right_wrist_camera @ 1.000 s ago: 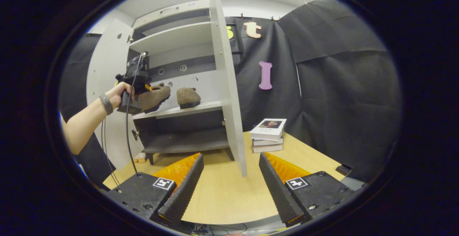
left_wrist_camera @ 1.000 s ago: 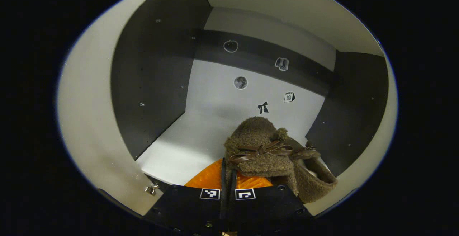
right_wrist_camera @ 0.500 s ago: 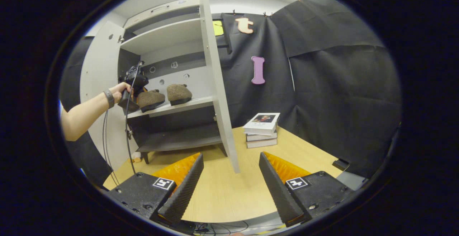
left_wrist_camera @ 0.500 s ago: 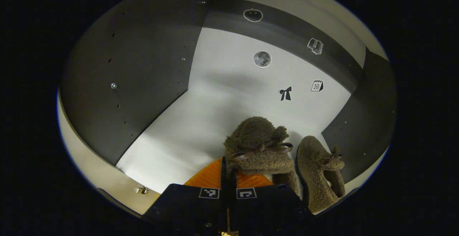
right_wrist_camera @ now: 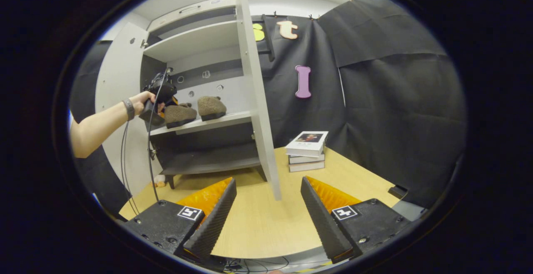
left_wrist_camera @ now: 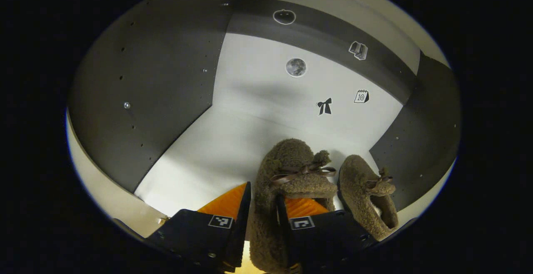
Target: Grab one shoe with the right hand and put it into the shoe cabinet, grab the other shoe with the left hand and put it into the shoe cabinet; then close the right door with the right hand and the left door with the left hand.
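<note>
- Left tongs (left_wrist_camera: 261, 207): inside the shoe cabinet (right_wrist_camera: 195, 43), level with the middle shelf (left_wrist_camera: 216, 149). The fingers stand apart on either side of the heel of the nearer shoe (left_wrist_camera: 287, 174); whether they press on it, I cannot tell.
- Nearer shoe: brown, fleecy, with a bow, lying on the middle shelf with its toe toward the back panel.
- Second shoe (left_wrist_camera: 366, 190): same make, on the same shelf just to the right of the first, near the dark side wall.
- Right tongs (right_wrist_camera: 266, 215): wide open and holding nothing, above the wooden bench (right_wrist_camera: 266, 224), well apart from the cabinet.
- Right gripper view: a hand (right_wrist_camera: 141, 99) holds the left tongs at the shelf; both shoes sit side by side there.
- Right door (right_wrist_camera: 254, 90): open, edge-on. Left door (right_wrist_camera: 116, 90): open.
- Stack of books (right_wrist_camera: 308, 149): on the bench beside the right door.
</note>
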Motion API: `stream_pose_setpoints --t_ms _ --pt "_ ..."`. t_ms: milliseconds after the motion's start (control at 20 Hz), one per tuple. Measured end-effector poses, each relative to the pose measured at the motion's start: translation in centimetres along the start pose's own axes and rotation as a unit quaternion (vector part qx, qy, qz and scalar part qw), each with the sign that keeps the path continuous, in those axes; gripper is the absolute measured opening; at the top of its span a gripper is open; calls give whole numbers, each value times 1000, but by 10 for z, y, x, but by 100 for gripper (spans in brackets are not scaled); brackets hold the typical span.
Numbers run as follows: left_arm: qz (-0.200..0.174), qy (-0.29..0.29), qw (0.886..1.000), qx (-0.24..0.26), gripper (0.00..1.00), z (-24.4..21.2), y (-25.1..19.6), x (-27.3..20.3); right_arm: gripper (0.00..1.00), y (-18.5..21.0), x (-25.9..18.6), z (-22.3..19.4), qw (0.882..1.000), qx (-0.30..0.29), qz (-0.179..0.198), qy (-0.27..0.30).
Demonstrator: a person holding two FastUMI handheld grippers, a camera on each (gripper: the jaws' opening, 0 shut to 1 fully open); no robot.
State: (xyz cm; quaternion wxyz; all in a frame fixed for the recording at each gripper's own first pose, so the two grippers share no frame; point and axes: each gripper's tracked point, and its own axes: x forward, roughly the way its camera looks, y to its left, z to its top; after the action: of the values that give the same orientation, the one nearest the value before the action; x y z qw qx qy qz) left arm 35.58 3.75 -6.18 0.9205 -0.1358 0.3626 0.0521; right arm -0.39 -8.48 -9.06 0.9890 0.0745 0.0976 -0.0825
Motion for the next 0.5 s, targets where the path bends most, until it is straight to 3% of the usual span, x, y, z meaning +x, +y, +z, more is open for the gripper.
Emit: stream_pose_setpoints --t_ms 100,150,200,250,300,450,500 --pt "7 -9 1000 20 50 3 3 -7 98 -1 1 -2 1000 4 0 3" --pt "3 -12 1000 23 50 3 2 -13 98 -2 1 -3 1000 5 0 4" --pt "5 -20 999 29 63 4 3 -20 98 -3 0 -4 1000 6 1 4" --pt "4 -32 999 40 61 8 5 -30 98 -2 -1 -4 1000 6 3 3" --pt "1 -47 998 51 71 11 4 -37 98 -2 -1 -4 1000 7 5 3" --pt "-19 -96 993 71 72 22 -5 -73 98 4 -1 -7 1000 5 16 8" --pt "-28 -114 991 72 79 27 -9 -87 98 6 -1 -8 1000 3 19 9"
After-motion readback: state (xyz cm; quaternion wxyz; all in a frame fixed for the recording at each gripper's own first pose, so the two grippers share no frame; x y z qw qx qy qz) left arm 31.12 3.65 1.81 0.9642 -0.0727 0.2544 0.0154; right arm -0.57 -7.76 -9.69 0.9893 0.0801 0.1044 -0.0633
